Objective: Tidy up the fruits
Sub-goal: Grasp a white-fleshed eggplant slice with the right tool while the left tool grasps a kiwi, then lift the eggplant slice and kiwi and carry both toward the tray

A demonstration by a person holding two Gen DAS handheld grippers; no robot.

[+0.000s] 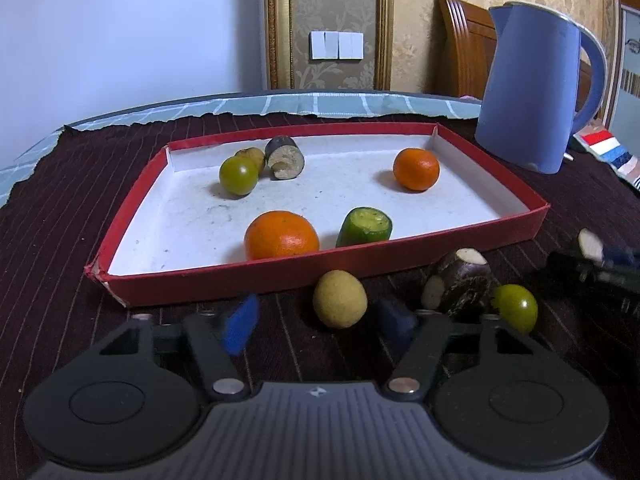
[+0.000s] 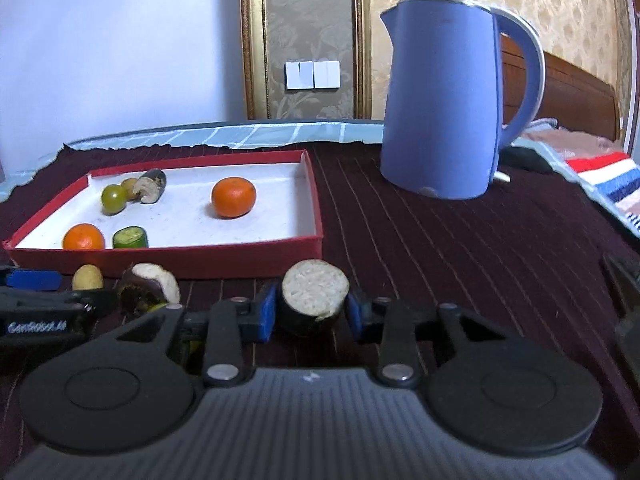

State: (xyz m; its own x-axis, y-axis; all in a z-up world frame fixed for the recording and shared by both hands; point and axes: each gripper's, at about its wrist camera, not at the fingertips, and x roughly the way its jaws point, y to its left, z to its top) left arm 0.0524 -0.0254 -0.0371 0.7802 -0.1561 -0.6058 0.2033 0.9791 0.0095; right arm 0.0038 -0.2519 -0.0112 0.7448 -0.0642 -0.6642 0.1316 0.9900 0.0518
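A red tray (image 1: 192, 286) with a white floor holds two oranges (image 1: 282, 236), a green round fruit (image 1: 238, 176), a green cut piece (image 1: 364, 226) and a dark cut piece (image 1: 285, 158). In front of it on the cloth lie a yellow fruit (image 1: 340, 299), a dark-skinned chunk (image 1: 456, 280) and another green fruit (image 1: 516, 306). My left gripper (image 1: 316, 324) is open; the yellow fruit sits between its blue pads (image 1: 240, 330) without touching them. My right gripper (image 2: 311, 314) is shut on a dark-skinned cut piece (image 2: 314, 294) with pale flesh, just right of the tray's front corner.
A blue kettle (image 2: 440, 112) stands at the back right on the dark striped cloth (image 2: 460, 260). A striped fabric (image 2: 608, 184) lies at the far right. The table's far edge has a pale checked cover (image 1: 280, 104). A wooden chair (image 1: 464, 48) is behind.
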